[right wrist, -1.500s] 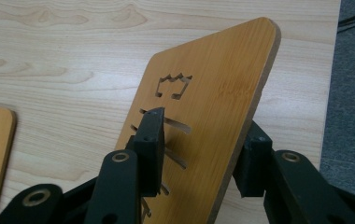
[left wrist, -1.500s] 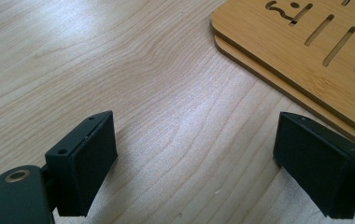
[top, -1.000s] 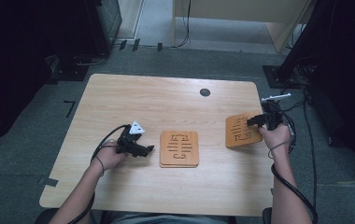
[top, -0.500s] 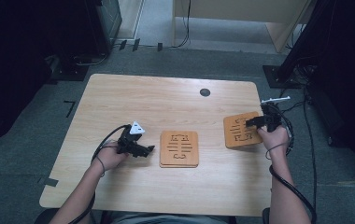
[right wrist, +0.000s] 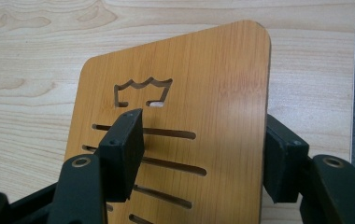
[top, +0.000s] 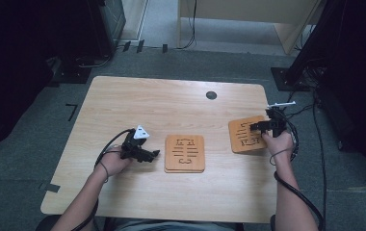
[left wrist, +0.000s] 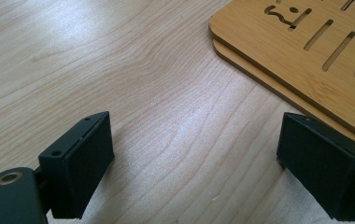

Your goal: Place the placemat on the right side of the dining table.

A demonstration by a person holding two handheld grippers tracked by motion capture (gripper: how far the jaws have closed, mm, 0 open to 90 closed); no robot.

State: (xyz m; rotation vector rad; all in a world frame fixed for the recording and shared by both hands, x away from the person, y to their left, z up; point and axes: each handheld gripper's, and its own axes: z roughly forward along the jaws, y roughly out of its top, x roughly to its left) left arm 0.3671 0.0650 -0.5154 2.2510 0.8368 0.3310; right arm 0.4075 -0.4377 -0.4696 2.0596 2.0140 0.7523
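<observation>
1. Right gripper [right wrist: 199, 154]: jaws either side of a tilted, slotted square bamboo board [right wrist: 203, 74] with crown cut-out; whether they clamp it cannot be told.
2. Left gripper [left wrist: 203, 177]: jaws spread, released, on the light wooden table [left wrist: 119, 70].
3. Stacked slotted bamboo boards [left wrist: 315, 42] lie just beside its right jaw.
</observation>
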